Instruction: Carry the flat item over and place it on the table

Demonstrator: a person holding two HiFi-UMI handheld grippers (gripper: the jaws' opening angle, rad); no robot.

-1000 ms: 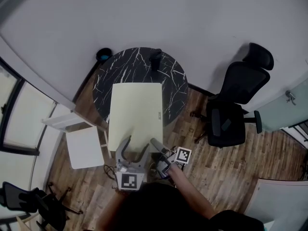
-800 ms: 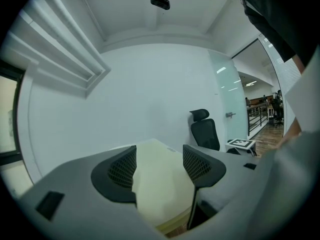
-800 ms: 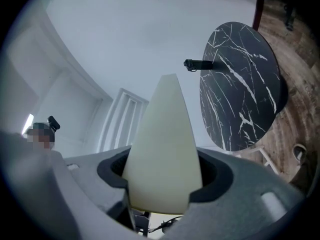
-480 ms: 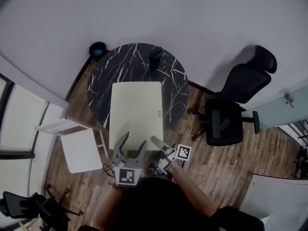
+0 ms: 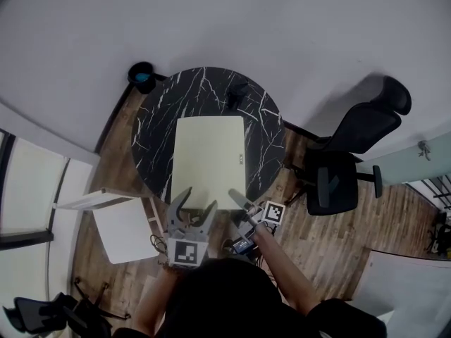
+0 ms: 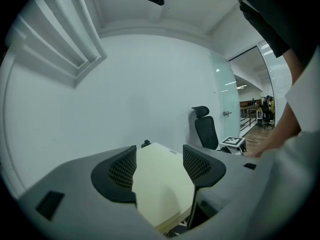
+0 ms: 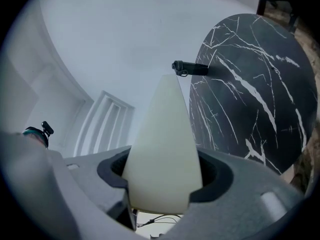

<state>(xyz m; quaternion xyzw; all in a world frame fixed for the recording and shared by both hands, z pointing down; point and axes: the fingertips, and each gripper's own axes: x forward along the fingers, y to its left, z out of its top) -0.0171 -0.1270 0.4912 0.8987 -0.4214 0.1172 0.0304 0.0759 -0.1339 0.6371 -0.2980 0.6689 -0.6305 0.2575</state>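
A pale yellow flat panel [image 5: 209, 157] hangs level over the round black marble table [image 5: 158, 129], its far end above the tabletop and its near edge toward me. My right gripper [image 5: 238, 199] is shut on the near right edge; in the right gripper view the panel [image 7: 162, 134] fills the gap between the jaws [image 7: 162, 176]. My left gripper [image 5: 196, 204] sits at the near left edge with its jaws spread wide. In the left gripper view the panel [image 6: 160, 184] runs between those jaws [image 6: 159, 166], and the pads are not pressing on it.
A small black object [image 5: 237, 94] stands on the far part of the table, just beyond the panel. A black office chair [image 5: 345, 160] is to the right, a white side table [image 5: 127, 227] to the near left, and a dark round bin [image 5: 141, 74] by the wall.
Both grippers and the panel have moved forward, so more of the panel now lies over the marble table. The grips look the same.
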